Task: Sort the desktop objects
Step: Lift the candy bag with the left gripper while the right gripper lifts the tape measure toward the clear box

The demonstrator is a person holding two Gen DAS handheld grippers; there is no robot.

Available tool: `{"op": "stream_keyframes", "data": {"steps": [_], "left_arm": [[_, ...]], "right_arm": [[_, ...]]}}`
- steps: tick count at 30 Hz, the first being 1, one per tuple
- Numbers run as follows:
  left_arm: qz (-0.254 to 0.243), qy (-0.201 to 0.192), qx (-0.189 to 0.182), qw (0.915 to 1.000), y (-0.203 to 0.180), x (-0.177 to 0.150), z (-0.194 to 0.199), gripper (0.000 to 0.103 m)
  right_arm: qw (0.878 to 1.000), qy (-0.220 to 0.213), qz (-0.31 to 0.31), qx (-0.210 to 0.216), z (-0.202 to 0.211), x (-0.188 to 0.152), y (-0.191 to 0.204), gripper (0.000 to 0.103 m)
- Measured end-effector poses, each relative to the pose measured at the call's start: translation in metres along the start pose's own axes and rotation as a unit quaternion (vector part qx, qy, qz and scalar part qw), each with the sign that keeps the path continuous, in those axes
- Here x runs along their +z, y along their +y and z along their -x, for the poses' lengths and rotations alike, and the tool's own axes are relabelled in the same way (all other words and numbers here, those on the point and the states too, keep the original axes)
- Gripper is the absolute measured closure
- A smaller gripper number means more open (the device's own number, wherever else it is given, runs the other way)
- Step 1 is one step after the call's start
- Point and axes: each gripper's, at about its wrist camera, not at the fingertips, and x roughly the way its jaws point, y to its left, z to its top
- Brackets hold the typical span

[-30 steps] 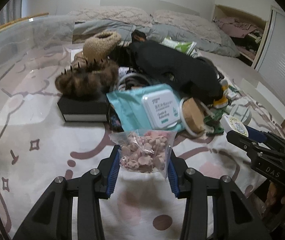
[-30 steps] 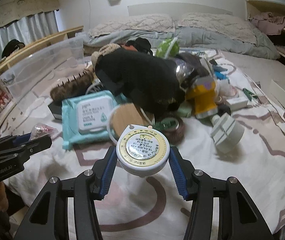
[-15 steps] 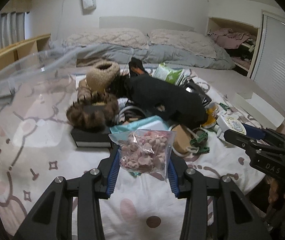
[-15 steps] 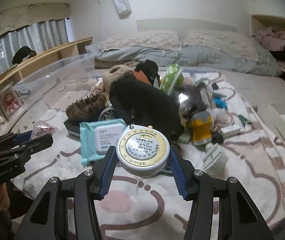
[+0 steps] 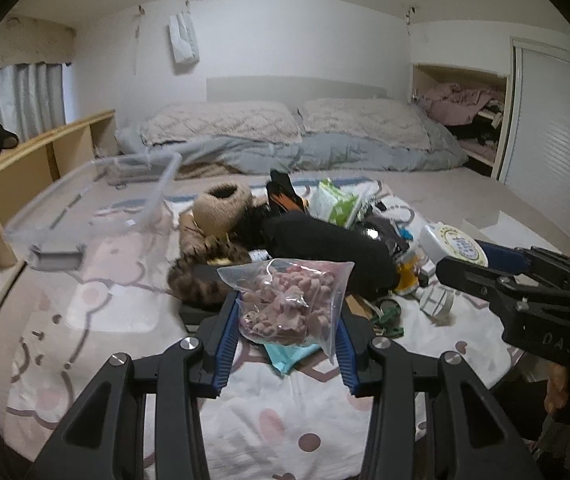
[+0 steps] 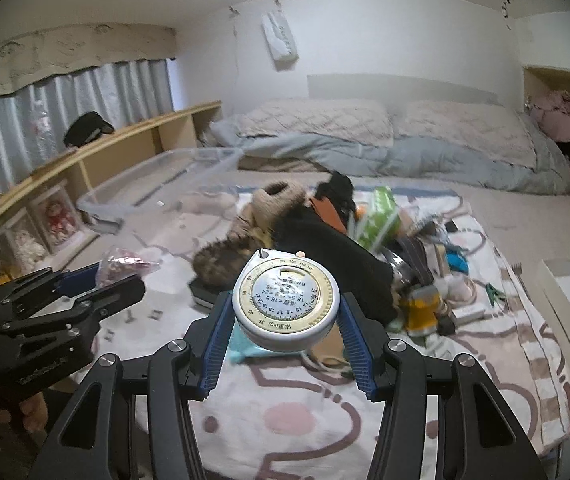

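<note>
Both tools loaded and off the bed: my left gripper point(image 5: 287, 322) is clamped on the zip bag of pink pieces point(image 5: 291, 300), my right gripper point(image 6: 285, 322) on the round BMI tape measure point(image 6: 286, 304). Neither is placed yet. Beyond them the pile point(image 5: 309, 240) looks mostly unsorted, and the clear bin point(image 6: 165, 188) further back left seems empty, so I'd call this early.
</note>
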Motion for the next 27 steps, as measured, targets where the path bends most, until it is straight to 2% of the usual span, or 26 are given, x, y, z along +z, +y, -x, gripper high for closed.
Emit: {"op": "stream_keyframes", "data": {"steps": [7,13,19,27], "left_arm": [[-0.001,-0.043,0.027,0.9987,0.013,0.024,0.048,0.061],[0.010,-0.065,0.034,0.9973,0.028,0.049,0.076,0.061],[0.015,-0.078,0.040,0.9961,0.048,0.073,0.090,0.061],[0.019,-0.090,0.074,0.9930,0.090,0.101,0.087,0.061]], "right_arm": [[0.999,-0.031,0.017,0.018,0.026,0.020,0.028,0.050],[0.997,-0.057,0.031,0.028,0.044,0.045,0.049,0.050],[0.997,-0.070,0.029,0.026,0.052,0.074,0.062,0.050],[0.997,-0.052,0.034,0.044,0.038,0.107,0.078,0.050]]}}
